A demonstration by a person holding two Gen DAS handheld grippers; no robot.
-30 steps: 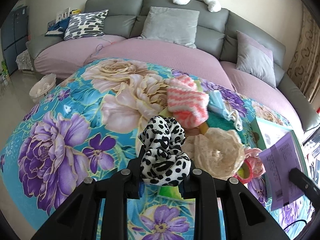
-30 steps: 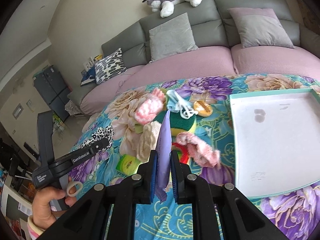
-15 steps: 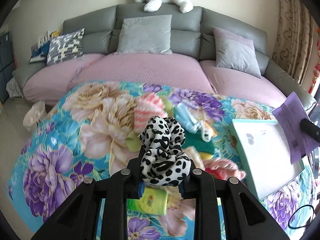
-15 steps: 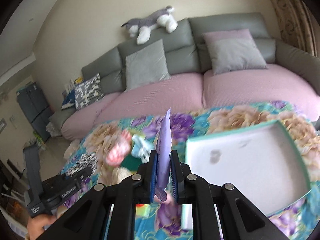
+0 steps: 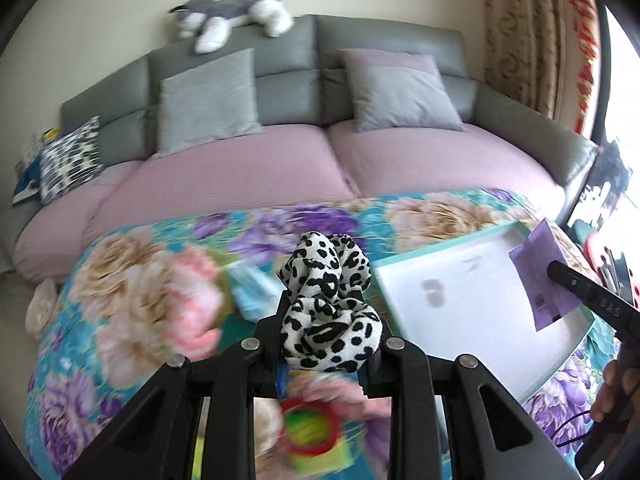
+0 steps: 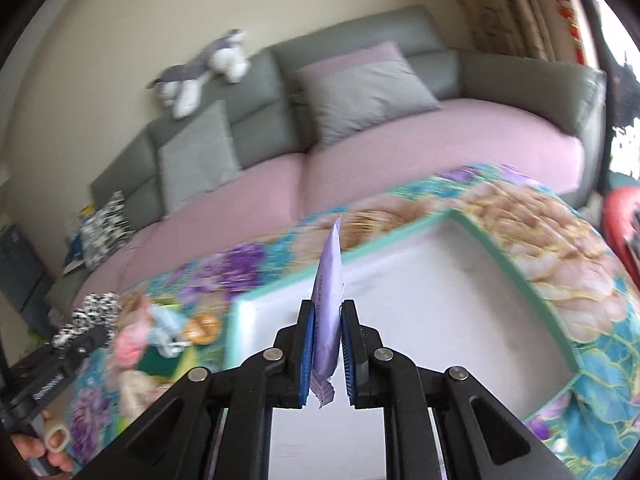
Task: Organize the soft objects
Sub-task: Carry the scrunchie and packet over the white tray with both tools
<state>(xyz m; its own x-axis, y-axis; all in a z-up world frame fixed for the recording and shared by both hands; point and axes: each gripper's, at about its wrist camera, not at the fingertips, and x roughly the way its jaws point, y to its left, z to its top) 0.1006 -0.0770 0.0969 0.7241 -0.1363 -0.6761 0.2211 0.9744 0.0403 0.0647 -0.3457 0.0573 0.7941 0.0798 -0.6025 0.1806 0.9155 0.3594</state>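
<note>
My left gripper (image 5: 326, 312) is shut on a black-and-white leopard-print fabric scrunchie (image 5: 328, 312), held above the floral blanket (image 5: 132, 280). My right gripper (image 6: 326, 340) is shut on a flat purple packet (image 6: 330, 300) that stands on edge between its jaws, over the white tray with a teal rim (image 6: 440, 320). In the left wrist view the same tray (image 5: 460, 292) lies right of the scrunchie, with the purple packet (image 5: 540, 276) and the right gripper over its right side. A blurred pile of soft items (image 6: 160, 344) lies left of the tray.
A grey sofa with pink seat covers (image 5: 280, 168) runs behind the blanket, with grey cushions (image 5: 208, 100) and a plush husky (image 5: 236, 12) on its back. A curtain (image 5: 532, 40) hangs at the right. A red-ringed green object (image 5: 308, 428) lies under the left gripper.
Both grippers have swung to the right, from over the pile of soft items to the tray. The right gripper's packet is now over the tray. Both grips are unchanged.
</note>
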